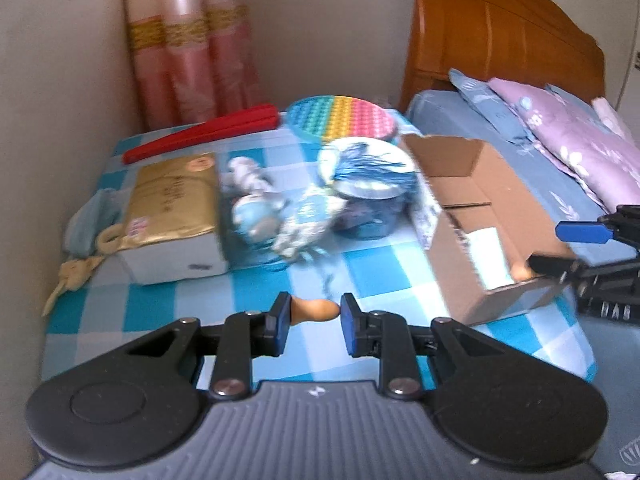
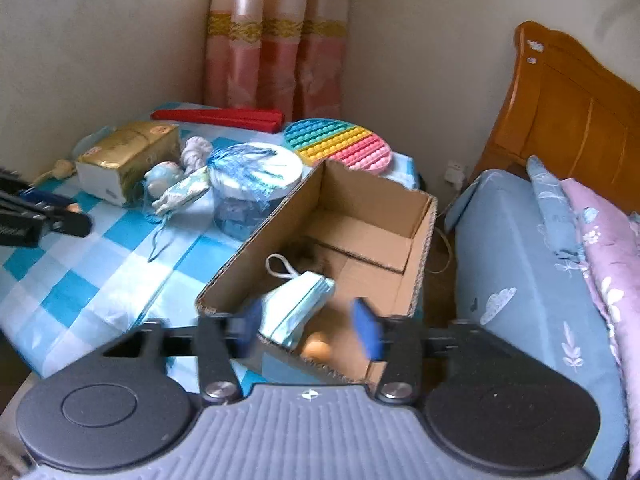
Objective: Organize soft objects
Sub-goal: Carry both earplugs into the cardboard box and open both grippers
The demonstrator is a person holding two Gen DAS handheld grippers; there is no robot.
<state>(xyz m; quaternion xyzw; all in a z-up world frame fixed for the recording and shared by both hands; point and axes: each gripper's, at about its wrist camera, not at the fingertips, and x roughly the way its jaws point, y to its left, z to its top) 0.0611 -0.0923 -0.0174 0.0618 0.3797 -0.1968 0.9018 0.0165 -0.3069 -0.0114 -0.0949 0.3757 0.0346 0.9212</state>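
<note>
Drop-off step: right gripper (image 2: 310,330) spread over cardboard box (image 2: 424,240), mask (image 2: 296,308) loose at lower centre; left gripper (image 1: 314,316) pinches tan toy (image 1: 316,310), next to box.

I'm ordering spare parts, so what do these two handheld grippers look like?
The left gripper and right gripper match: ribbed grey housing with a small white logo, two round black discs, black linkage arms on silver pivot bolts, and black fingers faced with blue pads.
</note>
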